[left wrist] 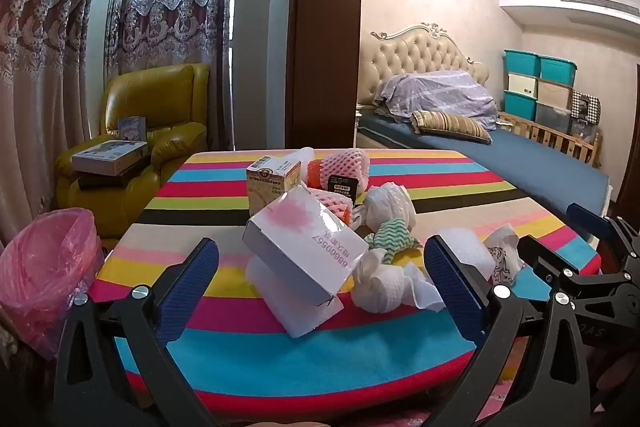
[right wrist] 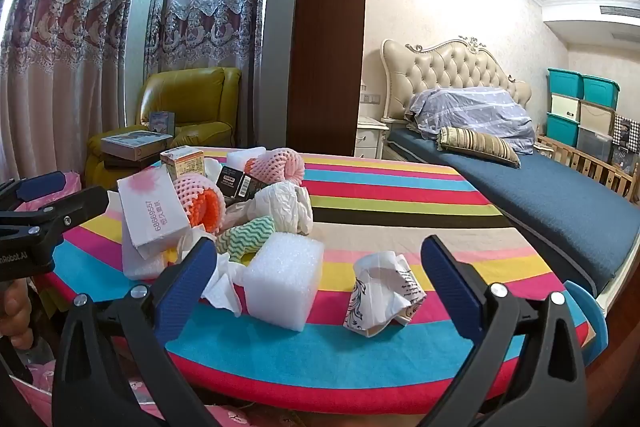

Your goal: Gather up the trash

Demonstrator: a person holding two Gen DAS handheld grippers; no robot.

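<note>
Bedroom w/ a stripy table (left wrist: pixel 280 359). Trash pile in the middle: white box (left wrist: pixel 304 251) looks light, stiff; grab its sides. Left gripper (left wrist: pixel 320 279) & right gripper (right wrist: pixel 316 275) both wide apart, holding nothing.

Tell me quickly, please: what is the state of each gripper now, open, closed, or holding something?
Left gripper: jaws wide open, holding nothing.
Right gripper: jaws wide open, holding nothing.
</note>
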